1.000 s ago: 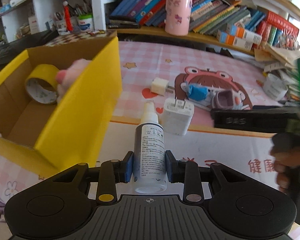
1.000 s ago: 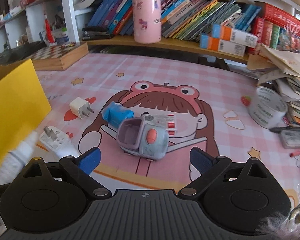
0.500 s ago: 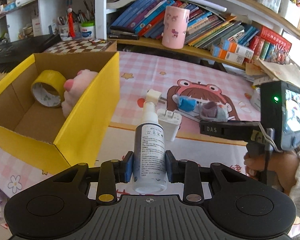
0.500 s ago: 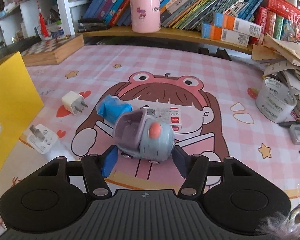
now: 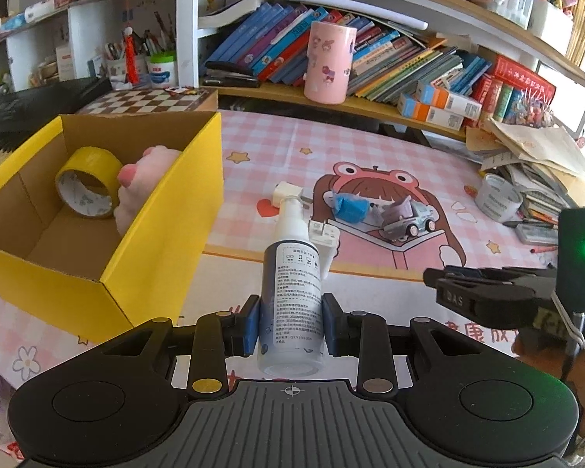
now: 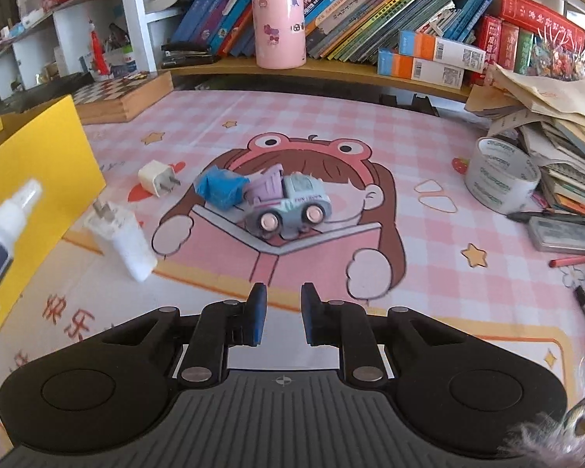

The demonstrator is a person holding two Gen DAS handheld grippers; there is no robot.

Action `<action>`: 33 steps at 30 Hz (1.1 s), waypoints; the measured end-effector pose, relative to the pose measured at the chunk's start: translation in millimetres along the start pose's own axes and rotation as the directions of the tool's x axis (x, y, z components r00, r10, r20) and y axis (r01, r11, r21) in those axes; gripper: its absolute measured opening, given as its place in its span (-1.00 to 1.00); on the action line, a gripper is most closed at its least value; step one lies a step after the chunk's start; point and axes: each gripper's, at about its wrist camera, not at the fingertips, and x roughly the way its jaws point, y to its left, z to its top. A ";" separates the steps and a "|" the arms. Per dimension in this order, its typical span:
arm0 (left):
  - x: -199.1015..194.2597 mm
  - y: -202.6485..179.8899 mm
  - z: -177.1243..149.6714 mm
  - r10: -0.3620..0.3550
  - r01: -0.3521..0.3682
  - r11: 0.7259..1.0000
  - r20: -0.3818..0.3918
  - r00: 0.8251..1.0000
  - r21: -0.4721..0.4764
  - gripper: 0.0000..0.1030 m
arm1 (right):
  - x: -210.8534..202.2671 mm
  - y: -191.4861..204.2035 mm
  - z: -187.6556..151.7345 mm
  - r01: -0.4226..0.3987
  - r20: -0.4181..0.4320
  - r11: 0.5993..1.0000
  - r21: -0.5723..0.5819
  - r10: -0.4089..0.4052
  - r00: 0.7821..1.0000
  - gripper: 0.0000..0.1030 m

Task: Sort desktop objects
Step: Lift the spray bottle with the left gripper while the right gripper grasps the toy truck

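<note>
The left gripper (image 5: 290,321) is held level above the near edge of the desk mat (image 6: 429,156), its blue pads pressed on a dark, smooth spray bottle (image 5: 290,292) with a white nozzle, beside the yellow cardboard box (image 5: 167,234). The right gripper (image 6: 282,318) is held low, its jaws nearly closed with a narrow gap, holding nothing. Half a second ago its fingers were around the plastic toy truck (image 6: 288,204); now the truck is seen upright at the mat's middle, well ahead of them.
</note>
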 end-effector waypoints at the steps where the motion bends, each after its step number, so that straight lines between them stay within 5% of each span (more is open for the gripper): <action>1: -0.5 -0.2 -0.5 0.000 0.000 1.000 0.000 1.000 -0.004 -0.40 | -1.5 -0.6 -1.6 0.004 0.003 1.000 -0.007 -0.004 1.000 -0.63; 3: -0.6 -0.3 -1.3 -0.002 0.002 1.000 -0.004 1.000 -0.013 -0.40 | -2.8 -2.2 -3.6 0.014 0.005 1.000 -0.023 -0.014 1.000 -0.50; 7: -0.4 -2.3 -2.5 -0.005 0.005 1.000 -0.010 1.000 -0.018 -0.40 | -3.9 -8.5 -5.3 0.017 0.011 1.000 -0.026 -0.017 1.000 0.31; 9: -0.4 -3.7 -3.1 -0.009 0.008 1.000 -0.013 1.000 -0.016 -0.40 | -4.5 -10.8 -5.3 0.012 0.018 1.000 -0.028 -0.011 1.000 0.42; 23: -2.3 -7.8 0.0 -0.001 0.000 1.000 -0.011 1.000 -0.020 -0.40 | 10.5 -13.2 -3.4 0.005 -0.018 0.998 -0.061 -0.006 1.000 0.70; 33: -8.1 -3.8 -0.2 0.026 -0.026 0.999 -0.011 1.000 -0.031 -0.40 | 37.1 4.2 27.4 -0.024 0.032 0.987 -0.161 0.030 0.999 0.77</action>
